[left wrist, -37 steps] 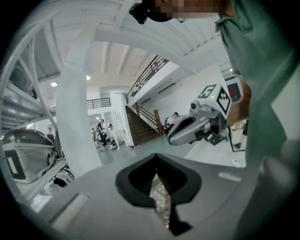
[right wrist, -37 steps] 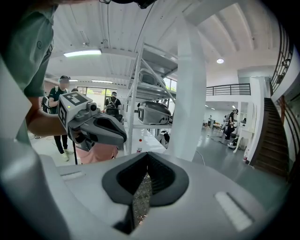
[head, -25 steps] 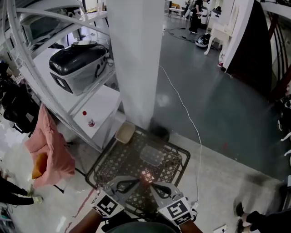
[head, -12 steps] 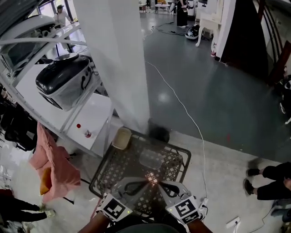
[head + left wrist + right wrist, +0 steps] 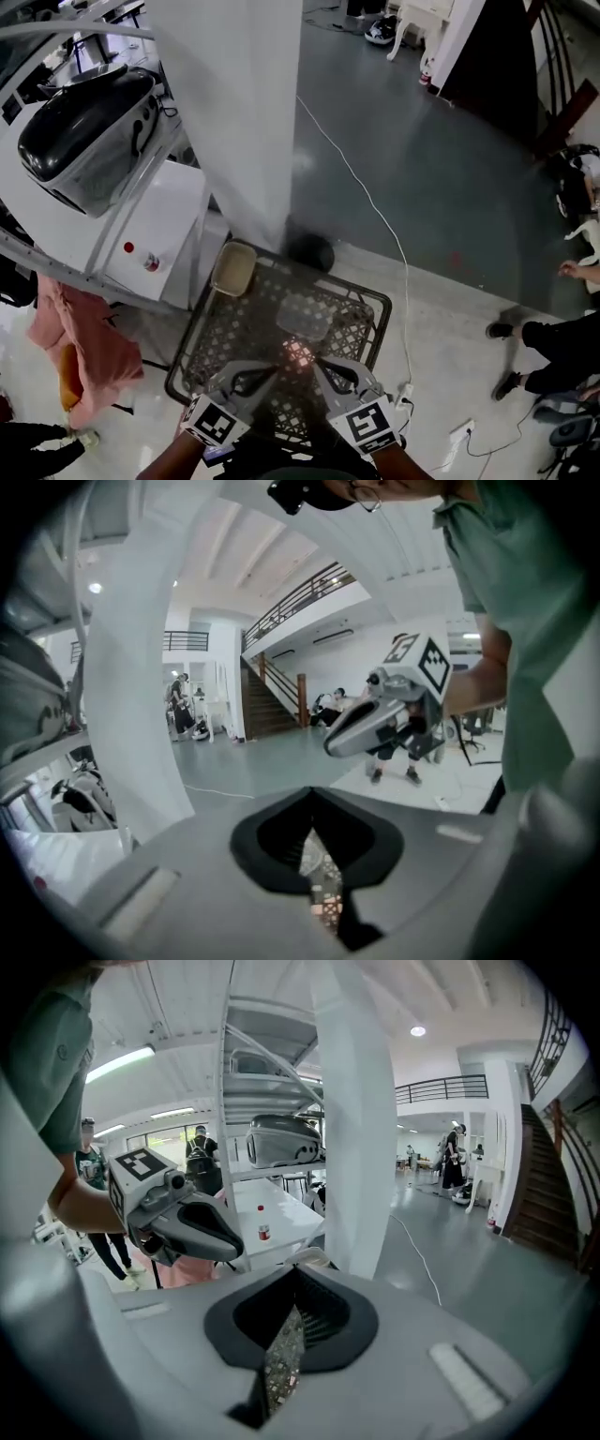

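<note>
Head view, left to right. A pink cloth [image 5: 70, 347] is hung at the left edge. Above it, one dark domed appliance [image 5: 89, 141] is seen on a white rack, and one small red-capped bottle [image 5: 150, 265] on the white shelf beneath. One white pillar [image 5: 248, 112] fills the upper centre. Open grey floor is seen to the right of it, crossed by one white cable [image 5: 375, 211].

One black wire basket [image 5: 382, 328] sits at lower centre, close to the pillar's foot. One beige tray [image 5: 234, 269] is at its upper left corner, and one clear container [image 5: 305, 317] lies inside.

Two grippers are held above the basket's near edge, tips almost meeting. The left gripper [image 5: 272, 367] is clenched with nothing in it. The right gripper [image 5: 323, 366] is likewise closed and nothing is gripped. Only a thin sliver of mesh is seen between each pair of jaws.
</note>
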Available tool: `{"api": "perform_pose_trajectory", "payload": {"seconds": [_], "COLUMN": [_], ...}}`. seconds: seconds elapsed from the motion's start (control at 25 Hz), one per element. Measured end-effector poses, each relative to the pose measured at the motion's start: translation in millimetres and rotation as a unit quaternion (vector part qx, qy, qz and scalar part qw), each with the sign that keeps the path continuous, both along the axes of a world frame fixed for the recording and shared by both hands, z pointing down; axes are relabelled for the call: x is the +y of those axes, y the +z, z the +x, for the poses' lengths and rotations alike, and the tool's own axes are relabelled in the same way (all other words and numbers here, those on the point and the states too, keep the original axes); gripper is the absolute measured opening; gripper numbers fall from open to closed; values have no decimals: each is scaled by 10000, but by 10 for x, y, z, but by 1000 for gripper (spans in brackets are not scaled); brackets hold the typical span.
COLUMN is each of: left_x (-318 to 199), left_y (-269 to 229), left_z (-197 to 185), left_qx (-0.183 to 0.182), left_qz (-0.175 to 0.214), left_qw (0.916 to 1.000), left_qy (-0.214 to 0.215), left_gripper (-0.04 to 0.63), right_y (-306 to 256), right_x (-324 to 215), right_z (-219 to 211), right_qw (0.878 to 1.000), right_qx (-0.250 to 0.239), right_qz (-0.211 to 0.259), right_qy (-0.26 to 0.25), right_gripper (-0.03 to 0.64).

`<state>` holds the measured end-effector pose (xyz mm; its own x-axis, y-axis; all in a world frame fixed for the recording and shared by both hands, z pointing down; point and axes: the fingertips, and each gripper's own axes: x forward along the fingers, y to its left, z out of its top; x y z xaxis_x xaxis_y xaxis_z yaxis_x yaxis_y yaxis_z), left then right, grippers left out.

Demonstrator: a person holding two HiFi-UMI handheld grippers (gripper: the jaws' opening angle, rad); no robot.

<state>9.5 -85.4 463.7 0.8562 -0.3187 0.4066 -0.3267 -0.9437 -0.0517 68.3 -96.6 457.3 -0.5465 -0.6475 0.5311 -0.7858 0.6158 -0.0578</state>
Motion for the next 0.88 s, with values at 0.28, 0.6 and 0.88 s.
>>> {"api": "perform_pose_trajectory", "payload": {"seconds": [0.28, 0.6, 0.88], "left_x": [-569, -964, -1071], "left_y": [399, 1059, 1576], "left_z": [-208, -243, -143], "left_qx": [-19, -321, -513], "left_qz": [15, -267, -672], "left_qw": [9985, 9956, 9922], "left_qy": [-546, -841, -921], "left_gripper": [3, 3, 3], "right_y": [392, 808, 1231], "right_x": [-500, -835, -904], "right_z": [13, 243, 481], "right_qw": [9992, 9970, 9948], "right_qx": [79, 154, 309], "right_qz": [92, 8, -274], "right_qy": [386, 757, 929], "right_gripper": [8, 18, 28]}}
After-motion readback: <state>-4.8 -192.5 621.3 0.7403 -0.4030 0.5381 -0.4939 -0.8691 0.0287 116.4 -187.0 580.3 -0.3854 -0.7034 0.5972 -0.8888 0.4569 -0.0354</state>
